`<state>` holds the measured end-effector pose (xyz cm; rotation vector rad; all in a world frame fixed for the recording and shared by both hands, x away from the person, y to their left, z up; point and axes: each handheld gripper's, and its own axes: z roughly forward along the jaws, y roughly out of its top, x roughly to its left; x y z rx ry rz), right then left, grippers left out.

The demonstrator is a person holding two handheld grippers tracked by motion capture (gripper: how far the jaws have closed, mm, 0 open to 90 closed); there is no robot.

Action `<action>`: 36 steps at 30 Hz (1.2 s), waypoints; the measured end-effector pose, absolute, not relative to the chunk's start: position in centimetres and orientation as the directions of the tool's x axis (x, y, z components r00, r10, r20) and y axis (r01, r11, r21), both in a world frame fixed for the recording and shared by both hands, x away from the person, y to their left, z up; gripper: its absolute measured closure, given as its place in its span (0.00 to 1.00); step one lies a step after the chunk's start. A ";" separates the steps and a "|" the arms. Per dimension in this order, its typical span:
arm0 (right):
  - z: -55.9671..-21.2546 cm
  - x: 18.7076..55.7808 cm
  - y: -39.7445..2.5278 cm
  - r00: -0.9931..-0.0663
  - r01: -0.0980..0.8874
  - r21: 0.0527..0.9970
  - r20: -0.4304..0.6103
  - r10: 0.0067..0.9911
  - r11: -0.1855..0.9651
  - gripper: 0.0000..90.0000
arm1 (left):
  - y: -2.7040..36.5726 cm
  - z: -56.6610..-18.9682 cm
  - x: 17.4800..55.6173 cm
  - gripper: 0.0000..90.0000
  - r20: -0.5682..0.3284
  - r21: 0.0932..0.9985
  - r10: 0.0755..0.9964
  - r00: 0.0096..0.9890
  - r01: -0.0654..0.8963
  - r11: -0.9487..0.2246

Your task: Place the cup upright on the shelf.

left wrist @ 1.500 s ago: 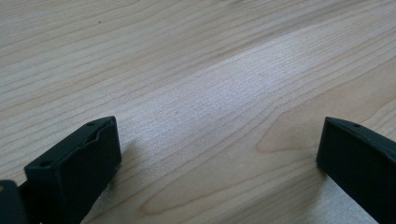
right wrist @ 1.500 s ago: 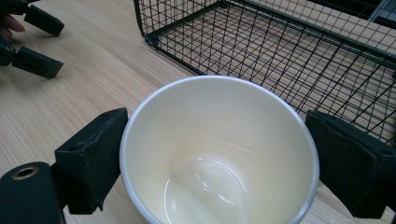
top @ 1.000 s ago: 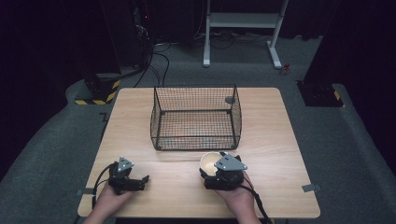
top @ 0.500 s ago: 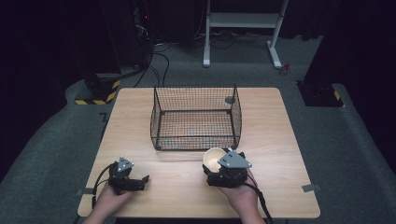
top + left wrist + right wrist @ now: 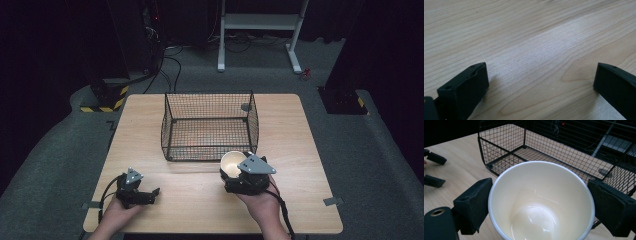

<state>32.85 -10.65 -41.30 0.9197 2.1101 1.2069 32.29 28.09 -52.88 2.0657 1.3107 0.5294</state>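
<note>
A cream paper cup (image 5: 231,161) hangs tilted just in front of the black wire basket (image 5: 210,125), with my right gripper (image 5: 235,169) shut on it. In the right gripper view the cup (image 5: 541,195) is squeezed between the two black jaws of that gripper (image 5: 540,206), its empty inside facing the camera, and the basket (image 5: 564,152) stands right behind it. My left gripper (image 5: 152,196) rests low at the table's front left, open. Between its jaws (image 5: 541,82) there is nothing but bare wood.
The wooden table (image 5: 300,150) has free room on both sides of the basket. The basket holds nothing that I can see. Dark floor, cables and a white stand (image 5: 260,30) lie beyond the far edge. The left gripper (image 5: 434,170) shows at the left of the right gripper view.
My right gripper has carried the cup a little forward and up, closer to the basket's front wall. The left gripper has stayed where it was.
</note>
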 end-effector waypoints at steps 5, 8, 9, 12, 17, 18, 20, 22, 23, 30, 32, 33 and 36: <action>-40.4 33.0 -10.9 -0.616 0.283 0.887 -0.123 0.778 0.364 0.11 | 28.1 -52.9 32.3 0.00 0.003 0.692 0.905 0.426 0.653 -0.309; -39.9 33.1 -11.1 -0.611 0.276 0.891 -0.127 0.782 0.360 0.11 | 28.1 -52.9 32.3 0.00 0.003 0.692 0.905 0.425 0.653 -0.309; -39.7 33.2 -11.1 -0.609 0.275 0.893 -0.126 0.783 0.358 0.11 | 28.1 -52.9 32.3 0.00 0.003 0.692 0.905 0.426 0.653 -0.309; -39.0 33.4 -11.2 -0.606 0.268 0.895 -0.132 0.785 0.357 0.11 | 28.1 -52.9 32.3 0.00 0.002 0.692 0.905 0.426 0.653 -0.309; -38.0 33.8 -11.2 -0.602 0.258 0.897 -0.141 0.786 0.359 0.11 | 28.1 -52.9 32.3 0.00 0.003 0.692 0.905 0.426 0.652 -0.309; -37.7 33.9 -11.1 -0.601 0.255 0.898 -0.145 0.786 0.360 0.11 | 28.1 -52.9 32.3 0.00 0.002 0.692 0.905 0.426 0.653 -0.309; -37.3 34.1 -11.1 -0.602 0.246 0.899 -0.150 0.784 0.361 0.11 | 28.1 -52.9 32.3 0.00 0.000 0.692 0.905 0.426 0.653 -0.307; -36.8 34.4 -10.9 -0.599 0.240 0.900 -0.157 0.785 0.364 0.11 | 28.1 -52.9 32.3 0.00 0.001 0.692 0.904 0.427 0.653 -0.309; -36.6 34.5 -10.9 -0.598 0.240 0.900 -0.157 0.786 0.363 0.11 | 28.1 -52.9 32.3 0.00 0.002 0.691 0.904 0.427 0.653 -0.310; -35.8 36.4 -10.6 -0.585 0.250 0.900 -0.154 0.796 0.358 0.11 | 28.1 -52.9 32.3 0.00 -0.001 0.692 0.905 0.426 0.654 -0.307; -35.7 36.9 -10.5 -0.581 0.254 0.898 -0.155 0.799 0.358 0.11 | 28.1 -52.9 32.3 0.00 -0.001 0.692 0.904 0.427 0.653 -0.308; -35.6 37.2 -10.5 -0.580 0.253 0.897 -0.158 0.799 0.362 0.11 | 28.1 -52.9 32.3 0.00 -0.001 0.691 0.904 0.427 0.653 -0.308; -35.6 38.0 -10.2 -0.574 0.259 0.895 -0.159 0.803 0.362 0.11 | 28.1 -52.9 32.3 0.00 0.002 0.691 0.903 0.429 0.652 -0.312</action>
